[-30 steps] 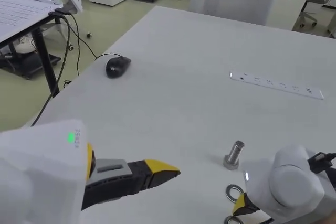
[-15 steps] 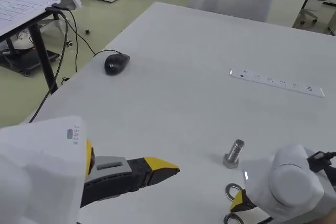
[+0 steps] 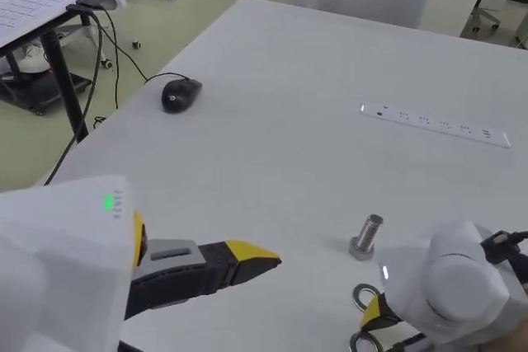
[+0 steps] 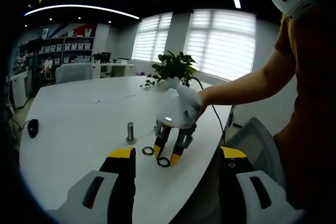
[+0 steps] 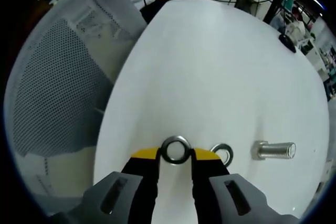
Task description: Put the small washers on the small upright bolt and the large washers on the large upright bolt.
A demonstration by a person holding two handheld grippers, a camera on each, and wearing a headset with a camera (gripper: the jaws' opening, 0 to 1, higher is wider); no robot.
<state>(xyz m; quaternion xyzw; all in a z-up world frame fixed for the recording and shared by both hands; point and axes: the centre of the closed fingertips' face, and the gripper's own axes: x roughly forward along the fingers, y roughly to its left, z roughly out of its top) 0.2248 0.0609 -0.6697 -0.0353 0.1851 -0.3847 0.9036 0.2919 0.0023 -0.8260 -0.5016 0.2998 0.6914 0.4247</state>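
Currently the right gripper (image 5: 175, 156) has its yellow-tipped jaws clenched on a washer (image 5: 175, 139) that lies at the table (image 3: 289, 121) edge. A second washer (image 5: 229, 149) lies flat just beside the right jaw tip, loose. Beyond it, the bolt (image 3: 367, 235) stands upright on its head, near both washers but touching neither. The left gripper (image 4: 177, 153) hangs released, jaws wide apart with nothing between them, facing the right gripper across the table corner. No obstruction stands between the held washer and the bolt. A power strip (image 3: 433, 125) lies well beyond the bolt, and a mouse (image 3: 180, 92) sits near the far left edge. A mesh chair (image 5: 63, 66) stands close against the table.
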